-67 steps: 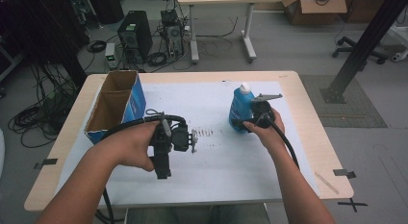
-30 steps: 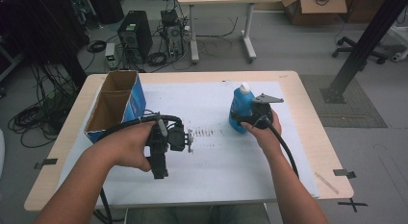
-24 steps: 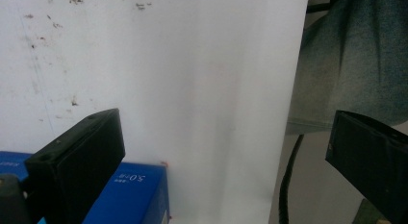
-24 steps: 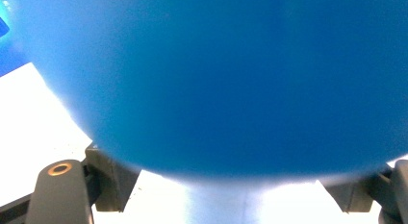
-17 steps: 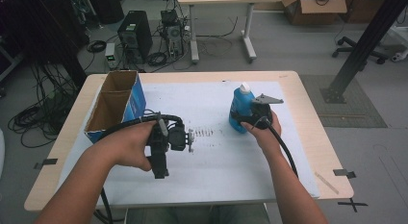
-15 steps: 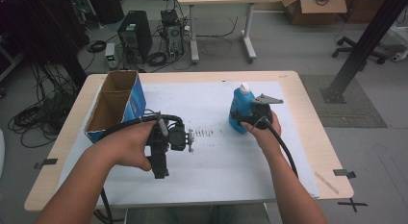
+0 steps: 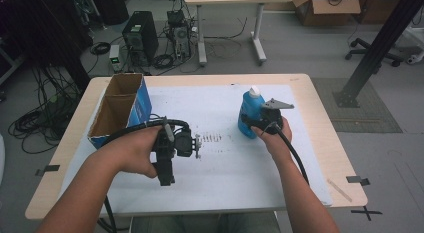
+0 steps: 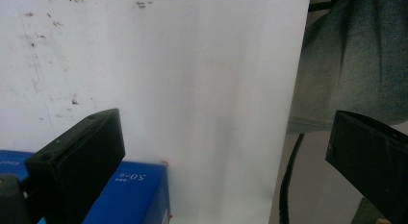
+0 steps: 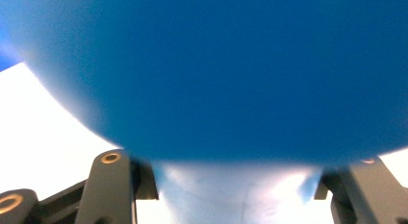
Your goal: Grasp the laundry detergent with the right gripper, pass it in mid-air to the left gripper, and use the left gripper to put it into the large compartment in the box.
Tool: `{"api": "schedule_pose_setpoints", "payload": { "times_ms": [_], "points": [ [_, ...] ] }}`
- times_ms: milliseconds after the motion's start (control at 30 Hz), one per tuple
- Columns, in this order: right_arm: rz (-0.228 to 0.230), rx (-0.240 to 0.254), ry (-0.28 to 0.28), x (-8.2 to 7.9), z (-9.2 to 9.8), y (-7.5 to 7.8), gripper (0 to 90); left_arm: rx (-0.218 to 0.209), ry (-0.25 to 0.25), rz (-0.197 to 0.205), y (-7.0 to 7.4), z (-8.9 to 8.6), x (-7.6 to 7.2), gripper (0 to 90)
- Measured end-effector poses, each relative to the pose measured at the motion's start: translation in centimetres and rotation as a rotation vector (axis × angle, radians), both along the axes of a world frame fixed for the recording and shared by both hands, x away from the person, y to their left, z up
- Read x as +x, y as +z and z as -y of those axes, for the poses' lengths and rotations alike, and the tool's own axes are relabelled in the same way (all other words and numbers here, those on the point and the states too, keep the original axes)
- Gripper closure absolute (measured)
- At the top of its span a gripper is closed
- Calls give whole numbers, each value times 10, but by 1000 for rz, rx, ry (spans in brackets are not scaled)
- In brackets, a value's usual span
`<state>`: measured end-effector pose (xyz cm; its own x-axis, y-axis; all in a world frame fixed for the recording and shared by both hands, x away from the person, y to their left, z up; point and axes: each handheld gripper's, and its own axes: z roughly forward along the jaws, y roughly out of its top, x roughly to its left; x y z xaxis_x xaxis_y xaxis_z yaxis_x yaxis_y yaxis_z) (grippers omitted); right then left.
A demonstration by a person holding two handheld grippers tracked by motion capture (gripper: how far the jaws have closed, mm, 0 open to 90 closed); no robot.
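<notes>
A blue plastic bottle [image 7: 247, 118] with a white cap stands upright on the white sheet at the right. My right gripper [image 7: 256, 124] reaches it from the near side, and its jaws have just been closing with the bottle between them. In the right gripper view the blue bottle [image 9: 231, 75] looms close, one jaw on each side of it, and the right gripper [image 9: 238, 185] grips its body. My left gripper [image 7: 172, 153] hovers over the sheet's middle left. Seen in its own view, the left gripper [image 8: 221, 132] stands wide open with nothing between its jaws.
An open cardboard box [image 7: 120, 110] with a blue side stands at the table's left; its blue corner [image 8: 130, 195] lies under the left jaw. The white sheet [image 7: 225, 168] carries small dark marks [image 7: 212, 138]. The table's wooden rim [image 7: 320, 123] runs along the right.
The left hand with its gripper has drifted slightly left since the earliest frame. The right hand stays at the bottle, which has not moved.
</notes>
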<state>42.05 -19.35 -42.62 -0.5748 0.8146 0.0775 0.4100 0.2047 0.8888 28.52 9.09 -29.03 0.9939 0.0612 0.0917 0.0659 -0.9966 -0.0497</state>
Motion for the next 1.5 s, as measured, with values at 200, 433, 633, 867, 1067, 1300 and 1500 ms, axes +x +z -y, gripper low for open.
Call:
{"api": "schedule_pose_setpoints", "payload": {
  "times_ms": [200, 433, 633, 867, 1067, 1300, 1500],
  "points": [
    [31, -44, 16, -1, -1, 2, 455, -6, -1, 3, 1, 3, -1, 2],
    [57, -52, 32, -2, -3, 5, 468, -5, -9, 7, 4, 4, -1, 2],
    [78, -22, 76, -8, 0, 24, 466, -3, -4, 9, 6, 5, 0, 2],
    [85, -29, 151, -20, 7, 50, 464, -5, -3, 12, 10, 7, 0, 2],
    [77, -54, 225, -29, 16, 68, 464, -12, -9, 19, 16, 8, 1, 2],
    [76, -87, 334, -43, 27, 83, 462, -20, -5, 22, 21, 10, 1, 2],
    [74, -101, 433, -54, 31, 88, 461, -25, -10, 25, 26, 12, 2, 2]
  ]
}}
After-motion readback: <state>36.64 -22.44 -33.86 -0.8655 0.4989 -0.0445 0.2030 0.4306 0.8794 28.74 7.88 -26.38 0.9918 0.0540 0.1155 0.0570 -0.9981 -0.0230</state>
